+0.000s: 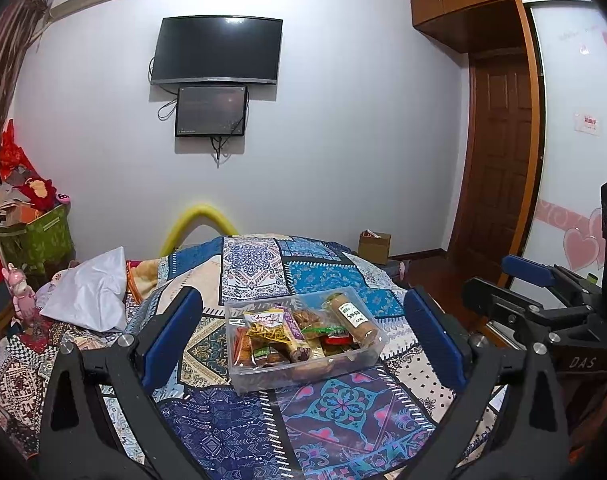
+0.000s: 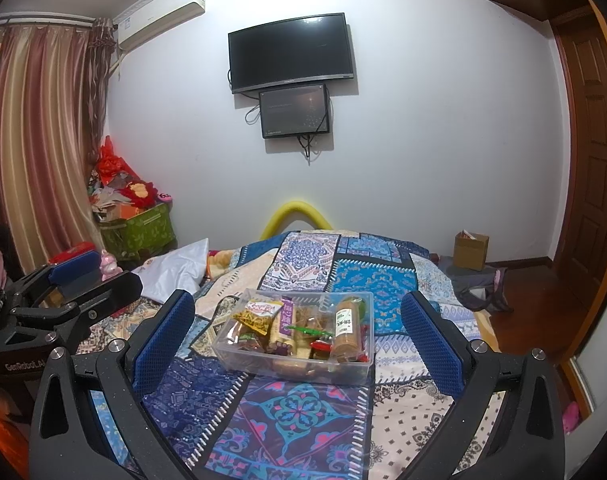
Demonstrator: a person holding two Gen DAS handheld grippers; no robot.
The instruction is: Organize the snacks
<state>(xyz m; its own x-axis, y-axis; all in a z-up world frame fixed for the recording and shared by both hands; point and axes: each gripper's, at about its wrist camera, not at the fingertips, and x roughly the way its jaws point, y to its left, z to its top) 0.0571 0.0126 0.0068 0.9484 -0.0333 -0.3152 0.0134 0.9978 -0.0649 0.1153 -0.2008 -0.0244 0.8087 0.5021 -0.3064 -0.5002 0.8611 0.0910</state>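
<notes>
A clear plastic box [image 1: 355,364] [image 2: 239,356] sits on the patterned bedspread [image 1: 335,412] [image 2: 299,412]. It holds several wrapped snacks: a yellow packet [image 1: 269,326] [image 2: 257,314], a purple-striped packet [image 1: 293,330] [image 2: 285,318] and a brown roll with a white label [image 1: 353,316] [image 2: 345,332]. My left gripper [image 1: 303,336] is open and empty, above the bed with the box ahead between its fingers. My right gripper [image 2: 297,332] is open and empty, likewise facing the box. Each gripper shows at the edge of the other's view.
A white pillow [image 1: 91,292] [image 2: 175,268] lies at the bed's left. A green bin of clutter [image 1: 35,236] [image 2: 137,224] stands by the curtain. A cardboard box [image 1: 374,246] [image 2: 470,250] sits on the floor at right. A wooden door [image 1: 499,176] is at right.
</notes>
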